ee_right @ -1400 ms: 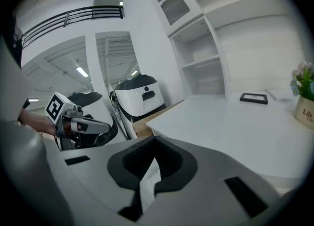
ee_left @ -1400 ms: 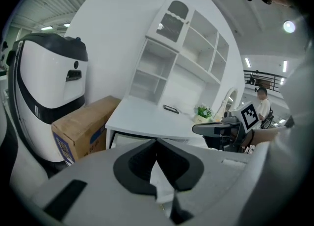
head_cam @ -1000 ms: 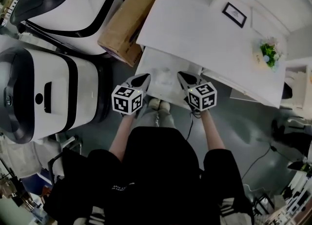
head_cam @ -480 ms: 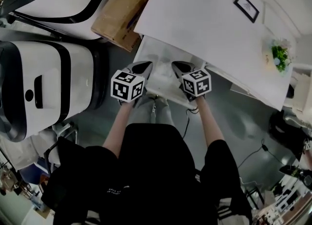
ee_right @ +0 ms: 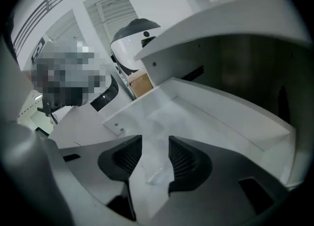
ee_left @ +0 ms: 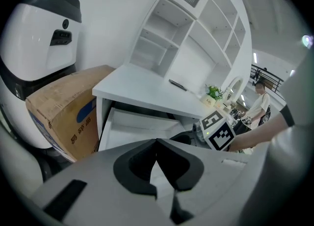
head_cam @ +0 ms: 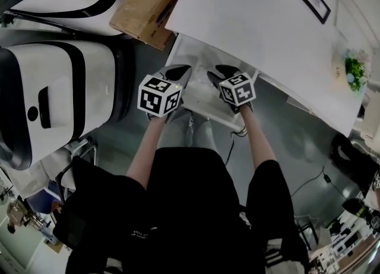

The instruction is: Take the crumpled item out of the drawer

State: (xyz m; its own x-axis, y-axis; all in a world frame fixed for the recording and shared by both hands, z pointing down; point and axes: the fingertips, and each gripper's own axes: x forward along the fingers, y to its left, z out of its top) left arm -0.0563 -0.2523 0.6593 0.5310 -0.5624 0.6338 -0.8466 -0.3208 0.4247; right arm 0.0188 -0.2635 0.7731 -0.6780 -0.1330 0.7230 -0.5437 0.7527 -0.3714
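The white drawer [head_cam: 191,54] stands pulled out under the desk. In it lies the crumpled item [ee_right: 156,170], a pale, thin, wrinkled piece on the drawer floor. My right gripper [ee_right: 155,139] hangs just above it. Its jaws have just been opening, and the crumpled item shows in the gap between them, with the pads clear of it. In the head view the right gripper [head_cam: 221,75] reaches over the drawer's front. My left gripper [head_cam: 178,75] is beside it at the drawer's left front. In the left gripper view the left gripper [ee_left: 157,142] is shut and holds nothing.
A white desk [head_cam: 255,23] overhangs the drawer, with a framed picture [head_cam: 314,2] and a small plant [head_cam: 355,68] on it. A cardboard box [head_cam: 148,5] and a white-and-black machine [head_cam: 59,88] stand to the left. A shelf unit [ee_left: 196,29] rises behind the desk.
Both grippers have come down toward the open drawer, the right one further. The head view has shifted, with the desk now filling more of the top.
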